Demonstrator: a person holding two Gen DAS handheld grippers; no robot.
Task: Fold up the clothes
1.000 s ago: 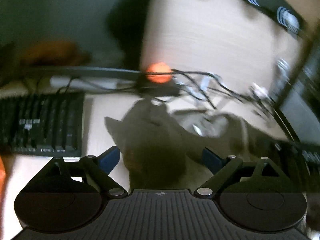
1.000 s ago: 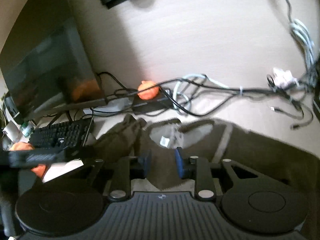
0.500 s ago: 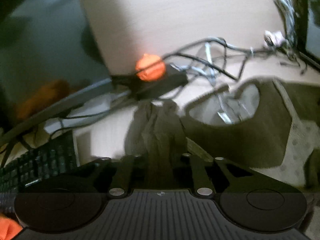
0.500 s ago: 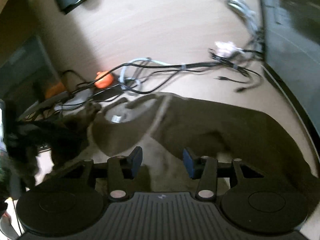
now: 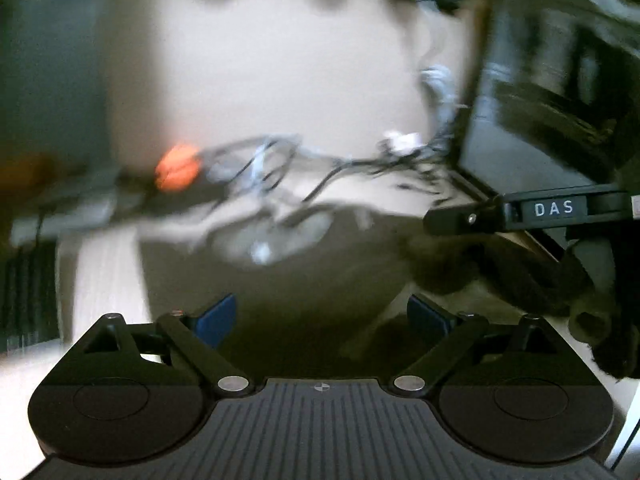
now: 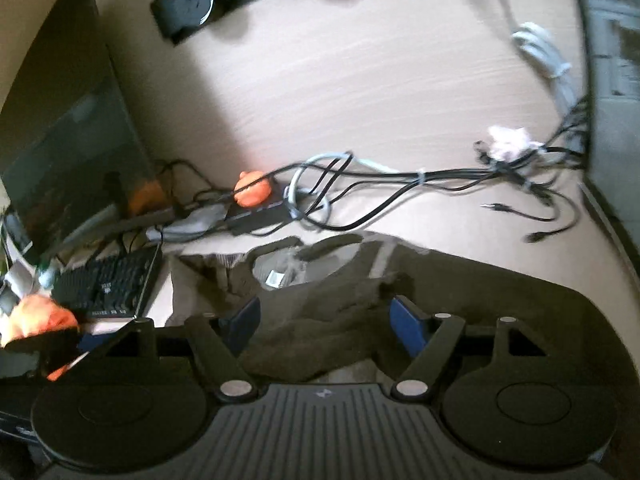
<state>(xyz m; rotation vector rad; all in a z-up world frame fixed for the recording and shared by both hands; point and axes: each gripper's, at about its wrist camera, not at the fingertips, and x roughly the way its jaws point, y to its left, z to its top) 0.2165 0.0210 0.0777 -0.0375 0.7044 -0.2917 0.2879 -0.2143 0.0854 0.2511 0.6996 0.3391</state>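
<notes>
Pale wood counter (image 5: 248,80) fills the blurred left wrist view, cables (image 5: 360,164) strewn at its back. A dark shirt (image 5: 280,288) lies flat beneath the left tongs (image 5: 322,316), whose jaws have just sprung apart and stand spread, the cloth below them and unpinched. It looks soft, light and limp, so it should drape and slide; a hem or shoulder edge seems the best hold.

From the right wrist, the shirt (image 6: 500,292) has its collar toward the cables (image 6: 400,188) and its long axis running toward the camera, partly hidden. A folded-over bunch sits between the right tongs (image 6: 326,320), which have just been opening and clear the cloth.
</notes>
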